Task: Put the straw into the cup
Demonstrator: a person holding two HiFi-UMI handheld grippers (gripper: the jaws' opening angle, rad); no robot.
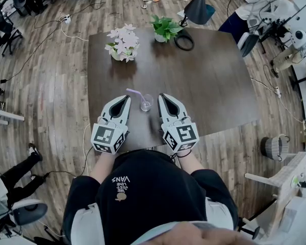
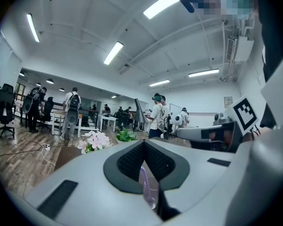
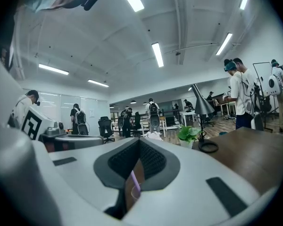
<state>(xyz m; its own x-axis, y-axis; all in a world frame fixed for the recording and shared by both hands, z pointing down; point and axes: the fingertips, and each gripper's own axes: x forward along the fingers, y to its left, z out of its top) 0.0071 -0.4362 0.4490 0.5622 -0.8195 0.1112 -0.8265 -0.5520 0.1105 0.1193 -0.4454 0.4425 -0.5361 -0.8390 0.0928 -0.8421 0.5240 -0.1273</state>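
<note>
A clear cup [image 1: 146, 104] stands on the dark wooden table [image 1: 214, 80] near its front edge. A purple straw [image 1: 135, 93] sits in it and leans up to the left. My left gripper [image 1: 128, 98] lies just left of the cup, its jaws meeting at the tip, with the straw's upper end close above that tip. My right gripper [image 1: 160, 96] lies just right of the cup, also shut and holding nothing. In the left gripper view the gripper [image 2: 144, 143] shows the straw [image 2: 144, 180] and cup [image 2: 151, 200] through the gap under its tip. The right gripper [image 3: 138, 140] shows the straw [image 3: 134, 182] the same way.
At the table's far side stand a pot of white and pink flowers [image 1: 122, 44], a green plant [image 1: 166, 28] and a black lamp [image 1: 199, 6] with a ring base [image 1: 183, 41]. People sit at desks to the upper right. A basket [image 1: 274, 147] stands on the floor at the right.
</note>
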